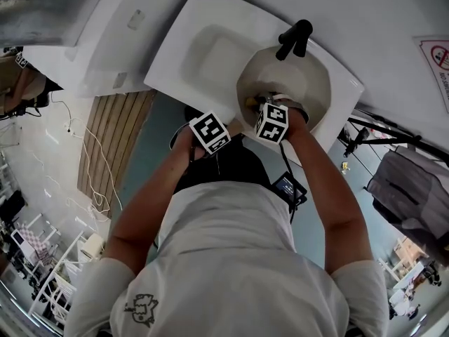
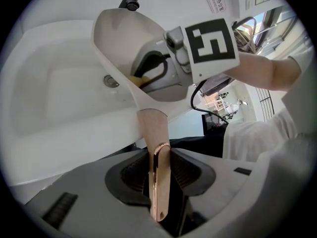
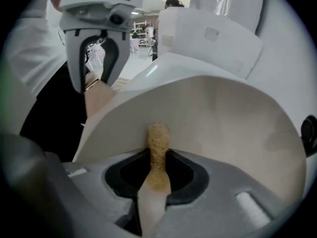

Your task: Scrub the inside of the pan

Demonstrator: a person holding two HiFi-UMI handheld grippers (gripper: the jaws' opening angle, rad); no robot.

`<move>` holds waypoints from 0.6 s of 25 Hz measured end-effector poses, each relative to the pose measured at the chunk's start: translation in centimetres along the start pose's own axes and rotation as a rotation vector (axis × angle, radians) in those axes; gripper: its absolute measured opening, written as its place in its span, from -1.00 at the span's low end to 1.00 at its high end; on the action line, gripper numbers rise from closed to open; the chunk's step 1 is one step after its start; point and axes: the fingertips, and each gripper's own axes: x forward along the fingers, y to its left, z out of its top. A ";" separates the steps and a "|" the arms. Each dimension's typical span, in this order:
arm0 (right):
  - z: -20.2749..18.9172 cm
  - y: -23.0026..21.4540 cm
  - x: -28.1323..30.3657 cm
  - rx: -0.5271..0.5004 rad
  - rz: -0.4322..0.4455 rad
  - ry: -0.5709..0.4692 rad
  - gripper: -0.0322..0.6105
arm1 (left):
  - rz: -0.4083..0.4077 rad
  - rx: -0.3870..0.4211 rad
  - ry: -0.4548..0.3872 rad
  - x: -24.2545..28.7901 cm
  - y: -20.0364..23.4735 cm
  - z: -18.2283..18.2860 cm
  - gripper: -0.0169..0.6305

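Observation:
A cream pan (image 1: 287, 83) is tilted over the right side of the white sink (image 1: 210, 55). Its copper-coloured handle (image 2: 159, 182) runs back between the jaws of my left gripper (image 2: 159, 168), which is shut on it. In the head view my left gripper (image 1: 223, 133) is at the pan's near rim. My right gripper (image 3: 157, 170) is shut on a yellowish fibrous scrubber (image 3: 158, 148) and points down into the pan's pale inside (image 3: 228, 123). From the left gripper view, my right gripper (image 2: 161, 73) reaches into the pan (image 2: 119, 38) with the scrubber (image 2: 138, 80) at its tip.
A black faucet (image 1: 295, 39) stands behind the pan. The sink's basin (image 2: 59, 93) with its drain (image 2: 111, 81) lies to the pan's left. A slatted wooden mat (image 1: 112, 142) and cables lie on the floor at left.

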 end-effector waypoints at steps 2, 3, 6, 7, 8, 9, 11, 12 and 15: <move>-2.3 2.1 -0.1 -0.007 0.060 0.052 -0.61 | 0.001 -0.002 -0.001 0.0 0.0 0.0 -0.53; -3.7 2.7 -0.3 -0.009 0.075 0.083 -0.61 | 0.002 -0.002 -0.001 0.0 0.0 0.0 -0.53; -8.3 3.1 -1.0 -0.032 0.068 0.205 -0.61 | 0.008 0.002 -0.003 0.0 0.0 0.1 -0.53; -9.8 2.5 -1.2 -0.043 0.045 0.250 -0.61 | 0.011 0.005 -0.004 0.0 0.0 0.1 -0.53; -11.2 1.5 -1.4 -0.050 0.015 0.292 -0.61 | 0.014 0.007 -0.005 0.0 0.0 0.1 -0.53; -12.4 0.3 -1.6 -0.053 -0.023 0.329 -0.60 | 0.016 0.009 -0.004 0.1 0.0 0.2 -0.53; -14.1 -2.9 -2.3 -0.055 -0.124 0.386 -0.60 | 0.018 0.012 0.000 0.1 0.0 0.3 -0.53; -14.6 -4.9 -2.7 -0.055 -0.191 0.407 -0.60 | 0.019 0.013 0.003 0.1 0.0 0.4 -0.53; -14.7 -10.9 -4.2 -0.001 -0.390 0.409 -0.60 | 0.016 0.011 0.007 0.1 0.1 0.4 -0.53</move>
